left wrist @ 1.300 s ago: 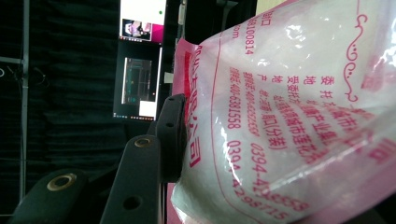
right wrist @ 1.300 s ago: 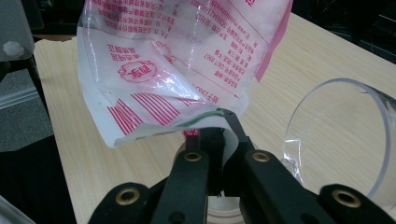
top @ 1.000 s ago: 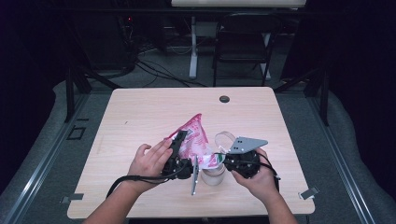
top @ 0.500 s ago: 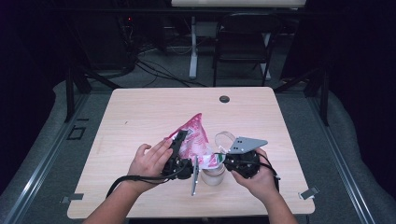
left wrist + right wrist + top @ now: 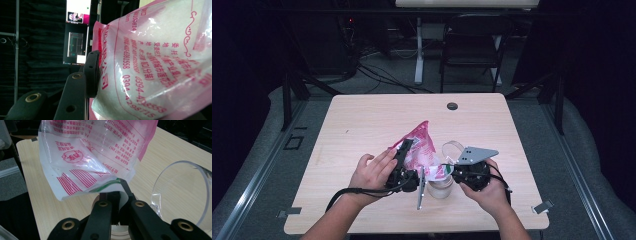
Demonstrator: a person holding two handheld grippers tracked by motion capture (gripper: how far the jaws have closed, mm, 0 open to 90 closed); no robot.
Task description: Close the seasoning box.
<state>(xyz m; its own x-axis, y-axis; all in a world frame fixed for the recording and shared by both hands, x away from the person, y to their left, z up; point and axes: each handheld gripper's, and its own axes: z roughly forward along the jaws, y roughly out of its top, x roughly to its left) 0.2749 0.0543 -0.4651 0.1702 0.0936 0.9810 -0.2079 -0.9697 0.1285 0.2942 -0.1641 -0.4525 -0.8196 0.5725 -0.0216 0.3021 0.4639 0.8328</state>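
pale wood table (image 5: 362, 125), both tongs clamped on pink bag (image 5: 418, 147) — left tongs (image 5: 404, 150), right tongs (image 5: 117, 195), cup below mostly hidden

Pink-printed clear bag (image 5: 418, 147) of white granules, tilted over the jar (image 5: 441, 185).

Overall light: the high view was dim, with the room at the top and both sides nearly black.
Brightest area: the wooden table (image 5: 362, 125) at centre frame was evenly lit from above.
Glare: white sheen sat on the pink plastic bag (image 5: 155, 57) at the upper right of the left gripper view.
Focus: that bag's print was soft and close; the monitor (image 5: 76, 47) at the upper left was blurred.
Sharpness: the right gripper view was crisp, the clear plastic ring (image 5: 183, 192) catching a pale edge highlight.
Shadows: faint.
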